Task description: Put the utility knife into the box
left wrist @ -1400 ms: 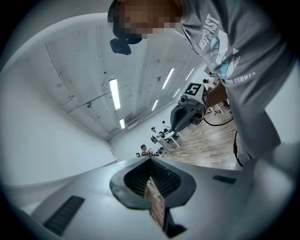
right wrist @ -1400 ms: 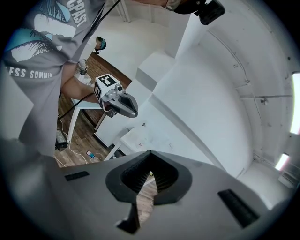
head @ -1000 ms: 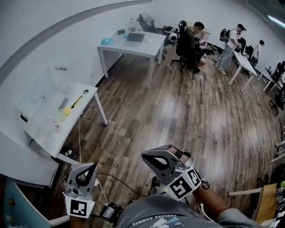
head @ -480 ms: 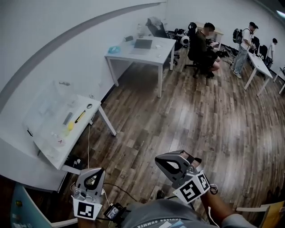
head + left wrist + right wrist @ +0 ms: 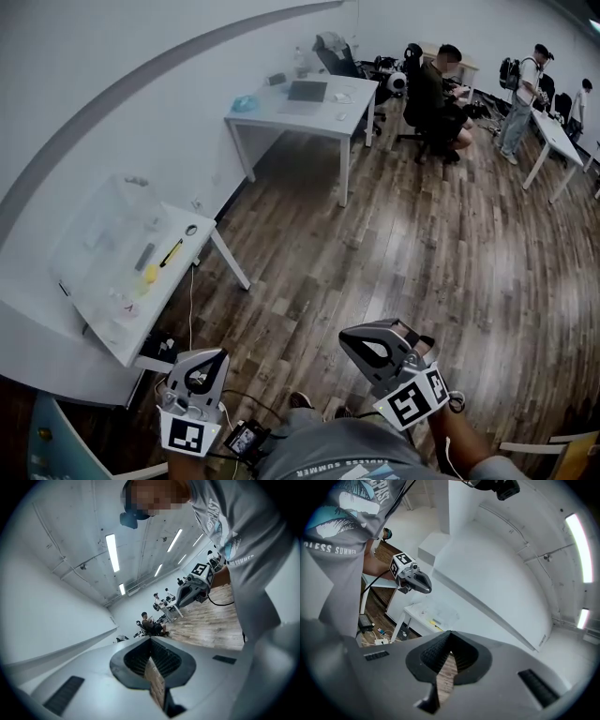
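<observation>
The utility knife point(image 5: 170, 252), yellow and black, lies on a small white table point(image 5: 127, 333) at the left of the head view. A clear plastic box point(image 5: 101, 230) stands on the same table, behind the knife. Both grippers are far from the table, low in the head view and close to my body. My left gripper point(image 5: 203, 358) is shut and holds nothing. My right gripper point(image 5: 354, 337) also has its jaws together with nothing in them. The right gripper view shows the table point(image 5: 408, 610), the knife point(image 5: 436, 622) and the left gripper point(image 5: 423, 585) ahead.
Wood floor point(image 5: 375, 253) stretches between me and the table. A cable and a power strip point(image 5: 157, 345) lie under it. A large white desk point(image 5: 295, 112) with a laptop stands further back. A seated person point(image 5: 436, 89) and standing people are at the far right.
The head view has swung: the small table now sits further right and looks larger. Both grippers have shifted right and lower in the picture. Their jaws have stayed as they were.
</observation>
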`<act>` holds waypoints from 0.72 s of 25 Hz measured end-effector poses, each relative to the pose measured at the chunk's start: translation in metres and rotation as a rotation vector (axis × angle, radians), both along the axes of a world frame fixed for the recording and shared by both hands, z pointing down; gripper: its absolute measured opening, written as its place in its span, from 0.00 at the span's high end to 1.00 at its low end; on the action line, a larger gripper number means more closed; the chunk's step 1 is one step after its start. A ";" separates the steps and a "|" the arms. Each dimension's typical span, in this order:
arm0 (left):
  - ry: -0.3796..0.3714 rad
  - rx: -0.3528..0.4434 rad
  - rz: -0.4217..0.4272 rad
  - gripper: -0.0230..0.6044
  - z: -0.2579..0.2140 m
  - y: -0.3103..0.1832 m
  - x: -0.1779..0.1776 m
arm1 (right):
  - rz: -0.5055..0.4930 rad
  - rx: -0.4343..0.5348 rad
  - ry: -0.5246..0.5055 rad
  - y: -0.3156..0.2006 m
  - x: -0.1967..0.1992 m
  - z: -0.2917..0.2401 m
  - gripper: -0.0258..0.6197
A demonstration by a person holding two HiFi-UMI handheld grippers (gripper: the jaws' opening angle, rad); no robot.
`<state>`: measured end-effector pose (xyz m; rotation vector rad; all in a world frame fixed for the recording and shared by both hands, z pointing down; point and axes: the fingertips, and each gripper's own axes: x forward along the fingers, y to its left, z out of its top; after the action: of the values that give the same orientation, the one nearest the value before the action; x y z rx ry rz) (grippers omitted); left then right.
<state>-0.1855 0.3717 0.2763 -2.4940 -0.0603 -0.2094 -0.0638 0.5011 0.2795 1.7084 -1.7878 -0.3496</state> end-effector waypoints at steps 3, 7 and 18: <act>0.017 -0.003 0.027 0.95 0.001 -0.016 0.019 | 0.031 -0.003 0.003 -0.010 0.013 -0.006 0.94; 0.064 -0.021 0.050 0.95 -0.005 -0.047 0.032 | 0.059 -0.020 0.042 -0.035 0.021 -0.011 0.94; 0.149 -0.052 0.107 0.95 -0.007 -0.098 0.072 | 0.048 -0.074 0.121 -0.087 0.042 -0.015 0.94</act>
<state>-0.1134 0.2737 0.2694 -2.5418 -0.1379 0.0229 -0.0218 0.4146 0.2644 1.6407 -1.6502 -0.3545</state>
